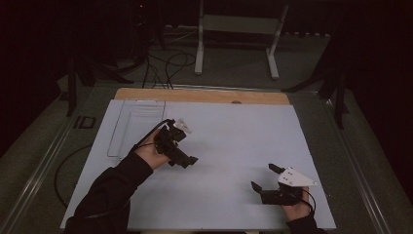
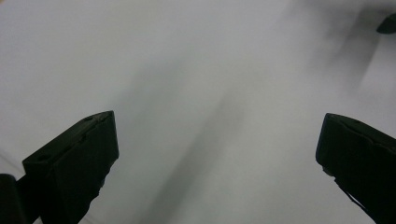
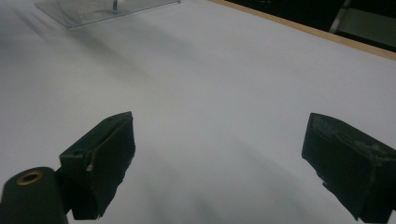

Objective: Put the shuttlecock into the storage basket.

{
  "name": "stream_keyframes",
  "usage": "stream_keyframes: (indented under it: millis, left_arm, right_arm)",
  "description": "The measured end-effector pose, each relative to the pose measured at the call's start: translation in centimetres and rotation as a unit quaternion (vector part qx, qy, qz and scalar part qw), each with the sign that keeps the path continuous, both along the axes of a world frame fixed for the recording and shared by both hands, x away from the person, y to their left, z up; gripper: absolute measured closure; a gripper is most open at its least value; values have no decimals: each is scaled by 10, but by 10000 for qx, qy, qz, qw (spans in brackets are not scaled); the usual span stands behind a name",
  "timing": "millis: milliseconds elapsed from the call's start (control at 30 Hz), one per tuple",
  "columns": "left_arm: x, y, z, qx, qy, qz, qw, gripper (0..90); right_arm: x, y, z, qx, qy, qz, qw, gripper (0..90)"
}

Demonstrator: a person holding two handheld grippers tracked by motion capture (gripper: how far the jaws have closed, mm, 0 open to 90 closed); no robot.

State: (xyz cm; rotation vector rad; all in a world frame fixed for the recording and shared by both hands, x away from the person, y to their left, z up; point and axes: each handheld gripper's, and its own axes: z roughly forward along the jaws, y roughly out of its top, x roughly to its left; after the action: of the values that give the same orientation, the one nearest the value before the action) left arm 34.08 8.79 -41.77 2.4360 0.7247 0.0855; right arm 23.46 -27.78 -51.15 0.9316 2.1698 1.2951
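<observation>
1. My left gripper [image 1: 181, 155] was over the left-middle of the table [image 1: 234, 141], tipped so its jaws pointed down and toward the right. My left hand [image 1: 148, 152] gripped it from behind, the black sleeve [image 1: 104, 195] coming in from the near left corner.
2. In the left gripper view its jaws stood wide apart with nothing between them [image 2: 217, 154], just the blurred white sheet below.
3. My right gripper [image 1: 265, 178] sat low near the near right corner of the table, jaws pointed away and to the left. My right hand [image 1: 297, 209] held it from the near edge, and its grey plate [image 1: 294, 178] faced upward.
4. In the right gripper view those jaws were also spread wide and empty [image 3: 217, 158], looking across bare white sheet.
5. The two grippers were well apart, with open sheet between them.
6. The nearest thing was the wire rack [image 1: 136, 124], lying flat at the far left of the table, just beyond my left gripper and not touching it. In the right gripper view it showed far off at the top left [image 3: 93, 9]; a small blue thing there was too small to tell.
7. A strip of bare wood [image 1: 204, 96] ran along the far edge of the table.
8. Beyond, on the dark floor, were a white stand [image 1: 238, 29] and loose cables [image 1: 168, 66].
9. Nothing lay between either pair of jaws and the rack.
</observation>
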Motion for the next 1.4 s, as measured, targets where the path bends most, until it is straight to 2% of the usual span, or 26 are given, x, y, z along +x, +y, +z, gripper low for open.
stream_keyframes:
  millis: [233,367,533,700,867,967,1200,1267,1400]
  left_arm:
    - [-6,-5,-8,-104,35,-158,9998,0]
    - [-12,-9,-13,-133,-42,-286,9995,0]
    - [-18,-11,-22,-164,-38,-417,9990,0]
    - [-22,-8,-31,-316,-42,-420,9986,0]
    - [-28,-5,-40,-381,-44,-436,9983,0]
    - [-32,-1,-43,-347,-107,-461,9983,0]
    - [-42,11,-52,-410,-86,-362,9985,0]
    - [-46,16,-56,-311,-109,-347,9989,0]
    - [-49,22,-59,-327,-84,-281,9990,0]
  right_arm:
    - [0,0,0,10,-1,-8,10000,95]
    - [0,0,0,17,13,-8,10000,95]
    - [0,0,0,20,27,-11,10000,95]
    - [1,0,-1,-6,23,1,10000,95]
    - [0,0,0,-10,7,-1,10000,95]
    - [0,0,0,-9,0,-3,10000,95]
    - [0,0,0,-5,7,-1,10000,95]
    - [0,0,0,-11,9,-2,10000,95]
    - [0,1,0,-20,6,7,10000,95]
